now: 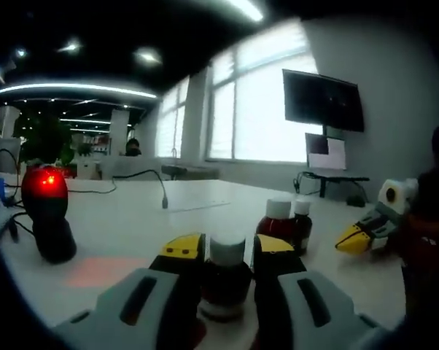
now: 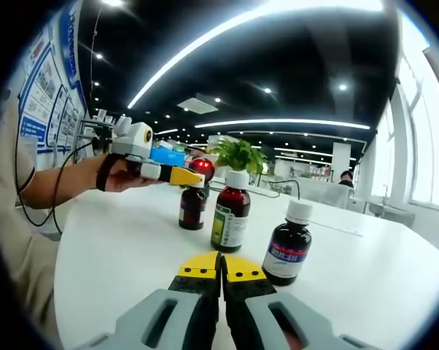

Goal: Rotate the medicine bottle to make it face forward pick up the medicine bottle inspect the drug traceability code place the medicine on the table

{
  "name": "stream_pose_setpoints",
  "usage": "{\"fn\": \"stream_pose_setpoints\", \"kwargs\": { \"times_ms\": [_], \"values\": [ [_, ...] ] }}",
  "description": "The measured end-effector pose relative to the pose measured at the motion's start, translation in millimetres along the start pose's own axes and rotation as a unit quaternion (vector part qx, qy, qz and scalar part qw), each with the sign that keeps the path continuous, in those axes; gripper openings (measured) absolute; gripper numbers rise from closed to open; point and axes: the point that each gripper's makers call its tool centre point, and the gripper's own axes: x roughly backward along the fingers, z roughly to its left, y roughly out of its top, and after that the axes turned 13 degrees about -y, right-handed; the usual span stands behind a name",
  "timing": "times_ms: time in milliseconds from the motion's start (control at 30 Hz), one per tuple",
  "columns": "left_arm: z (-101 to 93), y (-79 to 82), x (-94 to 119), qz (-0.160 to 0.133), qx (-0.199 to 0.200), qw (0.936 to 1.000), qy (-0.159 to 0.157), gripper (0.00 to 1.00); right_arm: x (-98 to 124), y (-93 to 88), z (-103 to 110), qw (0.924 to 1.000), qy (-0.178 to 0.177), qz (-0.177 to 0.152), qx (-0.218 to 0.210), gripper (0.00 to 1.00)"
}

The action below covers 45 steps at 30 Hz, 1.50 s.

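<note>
On the white bench (image 1: 132, 219), leftmost, the left tongs (image 1: 227, 251) clamp a white-capped medicine bottle (image 1: 225, 281), seemingly to turn its label forward, while the right tongs (image 2: 221, 264) rest closed together, empty, near other bottles (image 2: 230, 211).

White tabletop (image 1: 205, 219) — broad, pale, glossy. Black handheld scanner with a glowing red top (image 1: 47, 211) stands upright on it, a reddish patch of light on the table just beside its base. Thin black gooseneck cable (image 1: 150, 182) rises from the tabletop. Dark wall-mounted screen (image 1: 323, 100) beside bright windows. Green leafy potted plant (image 2: 238, 154) — further back. Blue-and-white wall posters (image 2: 48, 80).
</note>
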Motion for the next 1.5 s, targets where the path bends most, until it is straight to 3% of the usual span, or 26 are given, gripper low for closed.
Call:
{"fn": "stream_pose_setpoints", "kwargs": {
  "times_ms": [167, 500, 733, 933, 1067, 1500],
  "values": [
    [-0.4, 1.4, 1, 0.008, -0.038, 0.9983, 0.043, 0.18, 0, 0.1, 0, 1.0, 0.0, 0.0, 0.0, 0.0],
    [-1.5, -5.2, 2, 0.007, -0.05, 0.9941, 0.096, 0.18, -1, -0.4, -2, 1.0, 0.0, 0.0, 0.0, 0.0],
    [-0.4, -3.4, 1, -0.007, -0.029, 0.9915, 0.127, 0.17, -1, -0.3, -3, 1.0, 0.0, -0.001, 0.0, 0.0],
    [2.6, -6.9, 2, -0.008, -0.018, 0.991, 0.133, 0.12, -1, -0.3, -3, 1.0, 0.001, -0.002, 0.0, 0.0],
    [5.9, -6.2, 3, -0.004, -0.032, 0.9892, 0.143, 0.11, -2, -0.3, -4, 1.0, 0.001, -0.002, 0.0, 0.0],
    [9.0, -5.8, 3, -0.004, -0.033, 0.9901, 0.136, 0.11, -2, -0.6, -5, 1.0, 0.001, -0.002, 0.0, 0.0]
  ]
}}
